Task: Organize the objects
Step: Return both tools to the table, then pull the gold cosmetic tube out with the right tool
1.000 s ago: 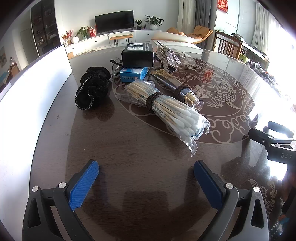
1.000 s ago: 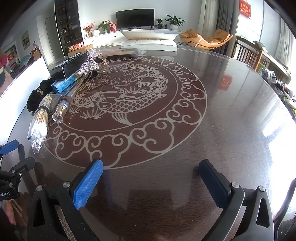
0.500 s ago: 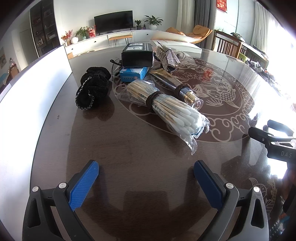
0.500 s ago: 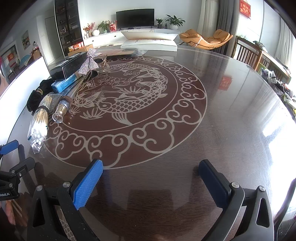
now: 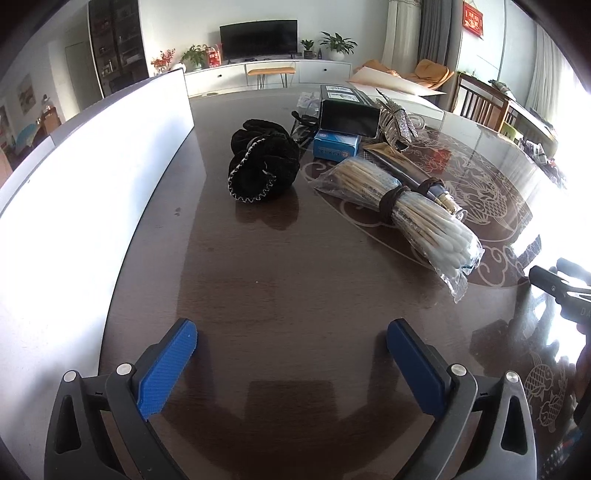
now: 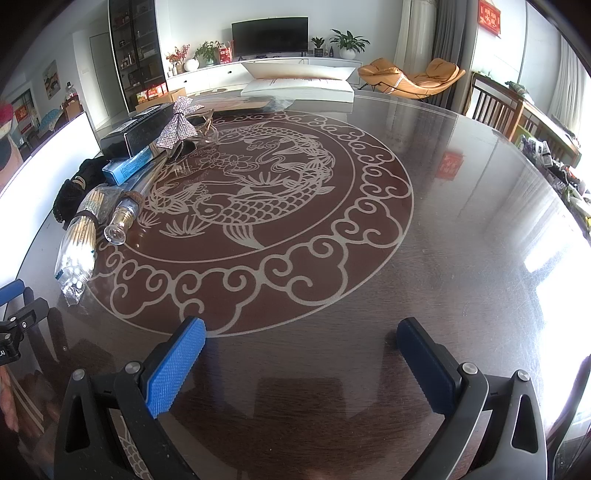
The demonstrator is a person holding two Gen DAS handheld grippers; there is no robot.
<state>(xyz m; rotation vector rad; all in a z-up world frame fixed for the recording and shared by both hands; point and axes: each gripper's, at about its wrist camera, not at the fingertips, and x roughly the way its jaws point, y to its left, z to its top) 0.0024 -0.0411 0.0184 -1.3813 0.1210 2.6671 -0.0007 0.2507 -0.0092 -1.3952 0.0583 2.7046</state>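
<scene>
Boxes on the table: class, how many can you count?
2. A black box lies at the far end of the pile; a blue box lies just in front of it. Others may be hidden behind.

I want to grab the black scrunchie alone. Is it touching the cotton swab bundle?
Apart. The left wrist view shows bare table between the scrunchie and the cotton swab bundle.

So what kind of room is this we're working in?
Most likely a home living and dining room: a television on a low white cabinet, an orange lounge chair, and a big round dining table.
</scene>
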